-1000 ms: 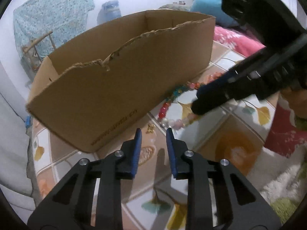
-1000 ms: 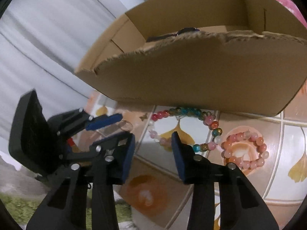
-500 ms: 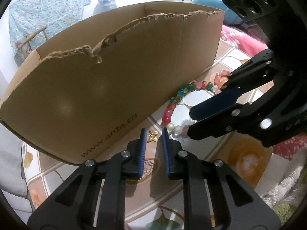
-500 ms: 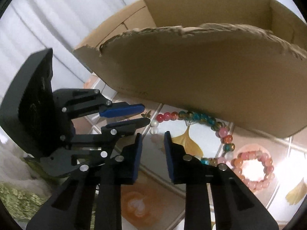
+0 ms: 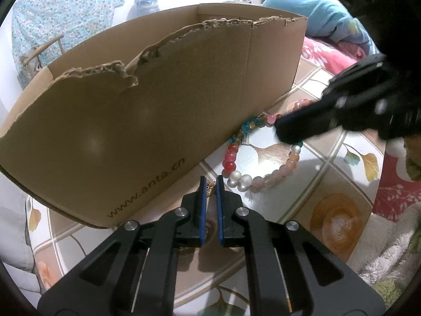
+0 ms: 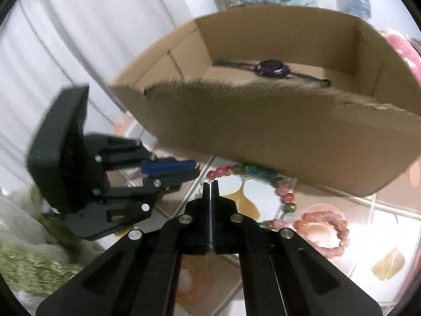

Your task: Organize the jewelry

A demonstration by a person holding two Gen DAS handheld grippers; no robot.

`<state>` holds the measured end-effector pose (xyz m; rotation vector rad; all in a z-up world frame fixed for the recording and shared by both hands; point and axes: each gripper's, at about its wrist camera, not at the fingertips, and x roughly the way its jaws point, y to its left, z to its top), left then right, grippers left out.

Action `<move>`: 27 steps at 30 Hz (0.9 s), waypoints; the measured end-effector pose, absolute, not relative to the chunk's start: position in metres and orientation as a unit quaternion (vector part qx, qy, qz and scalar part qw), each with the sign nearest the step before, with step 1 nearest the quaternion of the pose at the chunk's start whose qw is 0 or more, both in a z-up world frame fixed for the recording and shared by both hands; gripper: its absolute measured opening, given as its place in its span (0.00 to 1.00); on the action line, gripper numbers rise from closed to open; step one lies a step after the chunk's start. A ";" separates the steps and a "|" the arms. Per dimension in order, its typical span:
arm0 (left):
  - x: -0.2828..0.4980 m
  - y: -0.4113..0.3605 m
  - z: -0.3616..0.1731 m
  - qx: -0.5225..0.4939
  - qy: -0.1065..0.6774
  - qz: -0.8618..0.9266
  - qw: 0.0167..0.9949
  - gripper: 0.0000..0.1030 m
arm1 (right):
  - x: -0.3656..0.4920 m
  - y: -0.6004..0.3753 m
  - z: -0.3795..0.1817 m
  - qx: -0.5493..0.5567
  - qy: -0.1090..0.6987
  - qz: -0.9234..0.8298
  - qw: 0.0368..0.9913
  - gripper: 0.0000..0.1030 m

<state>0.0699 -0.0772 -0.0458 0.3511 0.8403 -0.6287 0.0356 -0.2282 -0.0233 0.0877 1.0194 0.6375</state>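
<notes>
A torn cardboard box [image 5: 147,110] stands on the tiled table; it also shows in the right wrist view [image 6: 276,137], with a dark purple watch [image 6: 271,68] inside. My left gripper [image 5: 210,184] is closed around a small gold butterfly charm [image 5: 210,184] at its tips, beside the box's front wall. A multicolour bead bracelet [image 5: 236,163] lies just right of it. My right gripper [image 6: 210,187] is shut with nothing visible between its pads, held over the multicolour bracelet [image 6: 263,173]. A pink bead bracelet [image 6: 323,231] lies to its right.
The table [image 5: 329,210] has a leaf-and-tile pattern and ends at the right by a fluffy green-white rug [image 5: 389,258]. Pink and blue bedding [image 5: 326,26] lies behind the box. White curtains [image 6: 65,52] hang at left.
My left gripper moved forward and closed on the butterfly charm. My right gripper shut fully and rose, so the box's inside and the watch came into view.
</notes>
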 end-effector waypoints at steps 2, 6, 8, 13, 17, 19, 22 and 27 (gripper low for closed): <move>0.068 -0.077 -0.047 0.168 0.398 -0.299 0.851 0.06 | 0.034 -0.233 -0.021 0.047 0.480 0.298 0.824 0.01; 0.066 -0.076 -0.046 0.169 0.399 -0.299 0.850 0.06 | 0.031 -0.223 -0.024 0.034 0.492 0.307 0.814 0.04; 0.063 -0.073 -0.046 0.172 0.399 -0.299 0.850 0.06 | 0.032 -0.212 -0.030 0.013 0.500 0.314 0.807 0.09; 0.059 -0.072 -0.045 0.175 0.402 -0.293 0.849 0.06 | 0.036 -0.192 -0.040 -0.045 0.494 0.321 0.807 0.28; 0.059 -0.071 -0.044 0.170 0.404 -0.290 0.851 0.06 | 0.043 -0.180 -0.053 -0.079 0.505 0.311 0.801 0.19; 0.058 -0.071 -0.045 0.170 0.404 -0.289 0.851 0.06 | 0.044 -0.178 -0.054 -0.086 0.501 0.308 0.805 0.10; 0.057 -0.071 -0.045 0.169 0.403 -0.288 0.852 0.06 | 0.047 -0.185 -0.052 -0.055 0.493 0.300 0.815 0.10; 0.056 -0.071 -0.045 0.169 0.403 -0.290 0.851 0.06 | 0.053 -0.207 -0.026 0.003 0.467 0.288 0.836 0.10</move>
